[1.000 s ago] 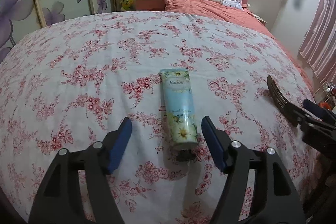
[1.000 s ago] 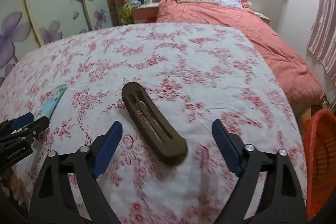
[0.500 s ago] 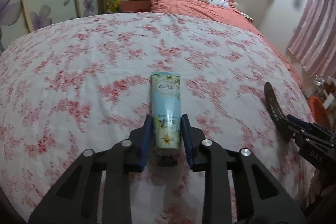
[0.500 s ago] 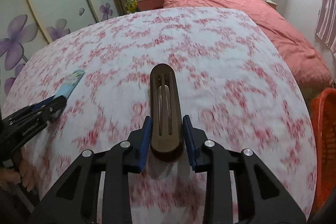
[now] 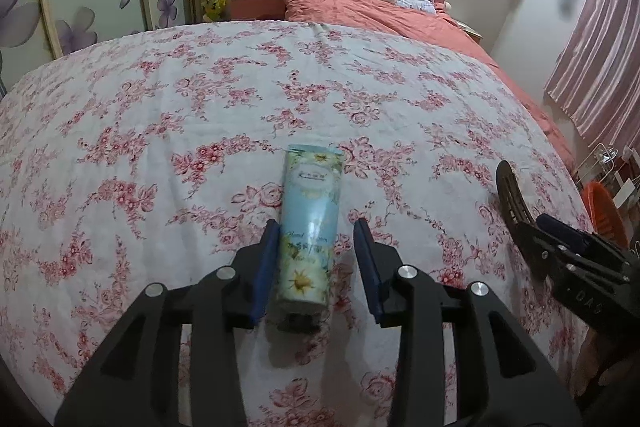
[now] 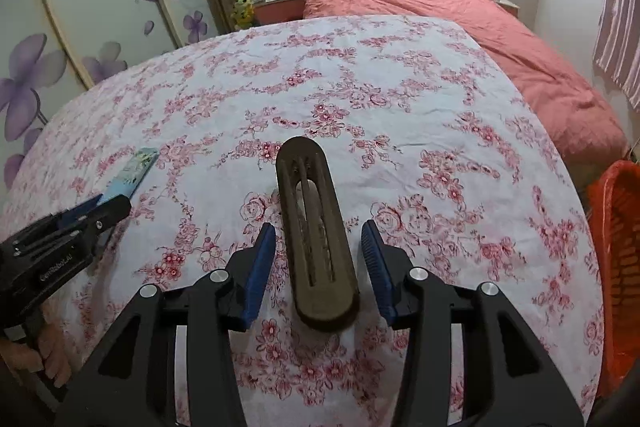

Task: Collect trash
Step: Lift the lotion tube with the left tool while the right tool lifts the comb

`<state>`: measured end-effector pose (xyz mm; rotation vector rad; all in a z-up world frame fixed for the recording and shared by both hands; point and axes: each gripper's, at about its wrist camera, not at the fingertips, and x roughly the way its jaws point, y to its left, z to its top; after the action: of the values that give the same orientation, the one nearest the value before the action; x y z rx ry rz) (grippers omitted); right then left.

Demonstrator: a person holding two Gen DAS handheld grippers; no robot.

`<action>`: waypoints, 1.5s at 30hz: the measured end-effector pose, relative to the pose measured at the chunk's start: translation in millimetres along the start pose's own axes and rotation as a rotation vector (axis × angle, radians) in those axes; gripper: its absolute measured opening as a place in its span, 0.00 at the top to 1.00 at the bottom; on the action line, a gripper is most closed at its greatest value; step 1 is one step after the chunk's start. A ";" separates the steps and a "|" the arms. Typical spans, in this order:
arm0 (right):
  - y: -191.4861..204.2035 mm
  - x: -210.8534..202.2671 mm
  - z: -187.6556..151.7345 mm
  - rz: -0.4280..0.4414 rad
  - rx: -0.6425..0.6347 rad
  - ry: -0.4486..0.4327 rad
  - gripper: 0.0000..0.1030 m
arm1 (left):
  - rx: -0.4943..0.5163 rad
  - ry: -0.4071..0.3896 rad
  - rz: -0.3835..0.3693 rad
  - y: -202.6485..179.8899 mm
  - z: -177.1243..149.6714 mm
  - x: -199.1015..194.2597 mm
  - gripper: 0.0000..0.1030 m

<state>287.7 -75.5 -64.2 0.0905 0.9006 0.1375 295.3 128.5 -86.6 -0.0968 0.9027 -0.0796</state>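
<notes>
Left gripper (image 5: 316,259), jaws parted, straddles a pale blue floral cream tube (image 5: 310,227) lying on the flowered bedspread (image 5: 160,131). Right gripper (image 6: 318,259), likewise parted, straddles a brown slotted tray (image 6: 316,239) near the bedspread's right edge.

Left tongs (image 5: 316,259): lower centre of frame, black arms forward, blue pads (image 5: 262,273) parted, a gap visible at the right pad. Right tongs (image 6: 320,261): lower centre of frame, pads (image 6: 376,267) spread, gaps both sides. Bare fingers show at the lower left edge of the right wrist view, gripping the other handle.
</notes>
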 end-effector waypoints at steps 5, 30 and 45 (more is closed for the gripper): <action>5.0 2.4 -0.9 -0.048 -0.042 -0.011 0.61 | 0.004 -0.006 0.008 -2.1 -0.2 1.0 0.63; 1.9 1.1 -2.6 -0.079 -0.036 -0.012 0.63 | -0.016 -0.008 0.012 2.3 -2.1 -1.6 0.62; 2.1 1.0 -2.8 -0.076 -0.032 -0.012 0.62 | -0.021 -0.008 -0.005 3.1 -2.4 -1.9 0.59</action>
<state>286.0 -73.2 -66.4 0.0274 0.8887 0.0808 292.3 131.7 -87.0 -0.1185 0.8954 -0.0744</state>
